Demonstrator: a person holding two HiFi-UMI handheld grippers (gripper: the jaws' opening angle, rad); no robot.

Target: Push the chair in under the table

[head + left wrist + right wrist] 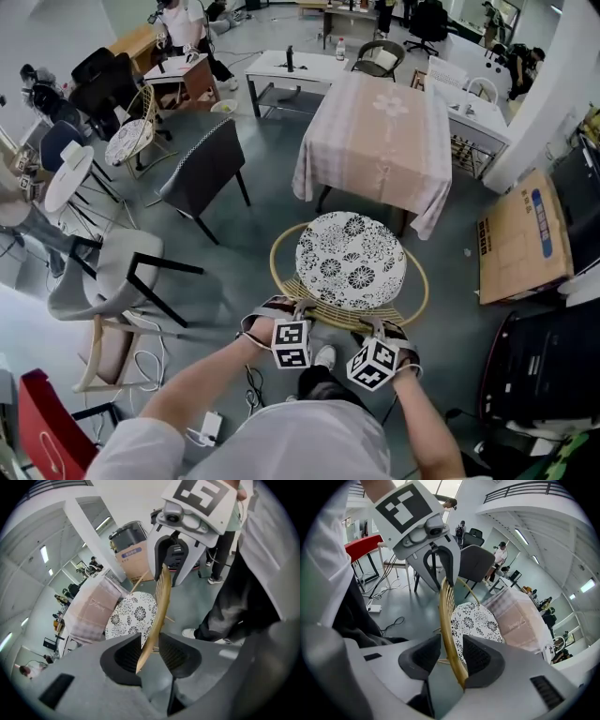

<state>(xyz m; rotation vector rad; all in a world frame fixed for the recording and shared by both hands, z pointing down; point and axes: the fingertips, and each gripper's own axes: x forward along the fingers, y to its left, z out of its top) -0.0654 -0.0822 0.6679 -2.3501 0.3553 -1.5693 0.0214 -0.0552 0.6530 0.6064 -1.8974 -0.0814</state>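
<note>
A round rattan chair with a black-and-white flowered cushion (351,261) stands just short of the table under a pink checked cloth (380,141), its seat outside the table's edge. Both grippers are at the near rim of the chair back (333,323). My left gripper (296,311) straddles the rattan rim (159,606). The rim runs between its pads with a gap on the left side, so it is open. My right gripper (377,326) is open wide, and the rim (447,616) passes between its pads close to the right one. The cushion (129,616) (476,620) and the table (91,606) (518,620) lie beyond the jaws.
A dark grey chair (202,169) and a pale armchair (108,281) stand to the left. At the right are a cardboard box (525,234) and a black case (544,366). A cable and power strip (206,427) lie by my feet. More desks and people are farther back.
</note>
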